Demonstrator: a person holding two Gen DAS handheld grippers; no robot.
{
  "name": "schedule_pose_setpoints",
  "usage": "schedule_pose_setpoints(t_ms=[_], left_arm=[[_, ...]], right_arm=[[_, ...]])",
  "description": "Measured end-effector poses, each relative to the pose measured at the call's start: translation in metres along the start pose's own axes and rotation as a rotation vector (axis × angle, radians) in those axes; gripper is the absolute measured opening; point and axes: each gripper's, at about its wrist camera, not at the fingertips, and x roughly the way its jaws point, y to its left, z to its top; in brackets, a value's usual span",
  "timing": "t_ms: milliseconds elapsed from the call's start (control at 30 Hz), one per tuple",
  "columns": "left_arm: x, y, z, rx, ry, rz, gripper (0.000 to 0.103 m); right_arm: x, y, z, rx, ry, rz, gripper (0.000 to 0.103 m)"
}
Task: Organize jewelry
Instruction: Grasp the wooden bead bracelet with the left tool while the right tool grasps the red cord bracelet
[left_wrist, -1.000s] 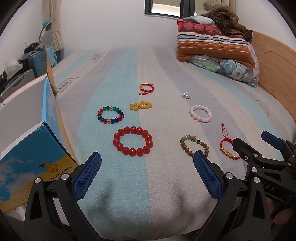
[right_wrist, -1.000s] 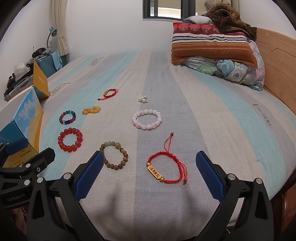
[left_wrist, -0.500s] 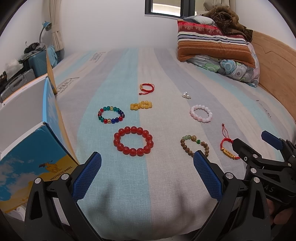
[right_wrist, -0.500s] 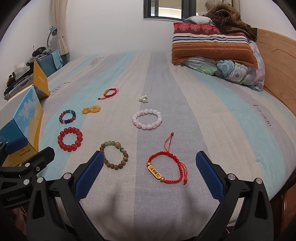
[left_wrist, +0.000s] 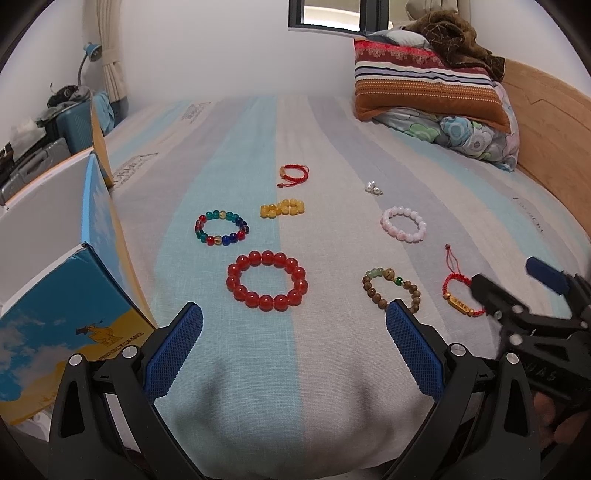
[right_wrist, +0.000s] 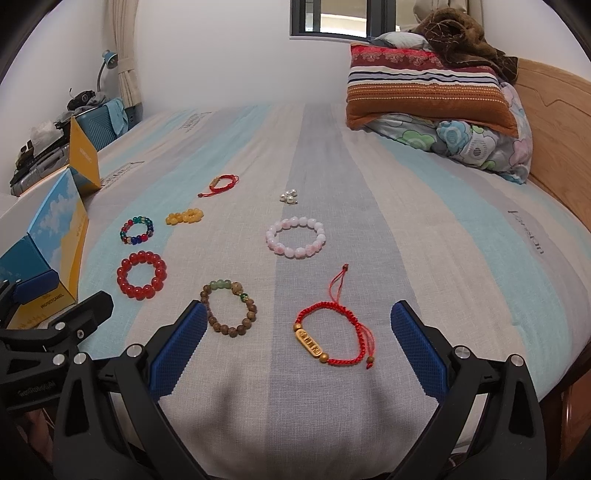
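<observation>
We see the red woven cord bracelet with a gold bar charm (right_wrist: 334, 334) lying flat on the striped bed cover (right_wrist: 461, 229), right in front of our right gripper (right_wrist: 295, 343), between its wide-open blue pads (right_wrist: 419, 349). It looks light and floppy (the cord could slip), so we think the hard gold bar is the best place to pinch. Just beside it lies the brown wooden bead bracelet (right_wrist: 229, 308). Our left gripper (left_wrist: 291, 349) is wide open too, holding nothing, near the big red round-bead bracelet (left_wrist: 267, 280).
</observation>
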Motion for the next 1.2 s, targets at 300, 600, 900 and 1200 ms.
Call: schedule_pose_setpoints(t_ms=[300, 600, 900, 1200], left_arm=[[0.031, -0.027, 0.006, 0.037, 0.039, -0.042, 0.097], [0.085, -0.081, 0.021, 0.081, 0.148, -0.04, 0.097], [0.12, -0.091, 0.019, 0.081, 0.183, -0.061, 0.097], [0.123, -0.092, 0.014, 0.099, 0.145, -0.071, 0.097]], right_arm=[[0.025, -0.035, 0.004, -0.001, 0.067, -0.046, 0.096], [0.056, -0.065, -0.003, -0.049, 0.165, -0.032, 0.094], [0.075, -0.058, -0.022, -0.134, 0.252, 0.044, 0.089], [0.067, -0.051, -0.022, -0.129, 0.239, 0.111, 0.081]])
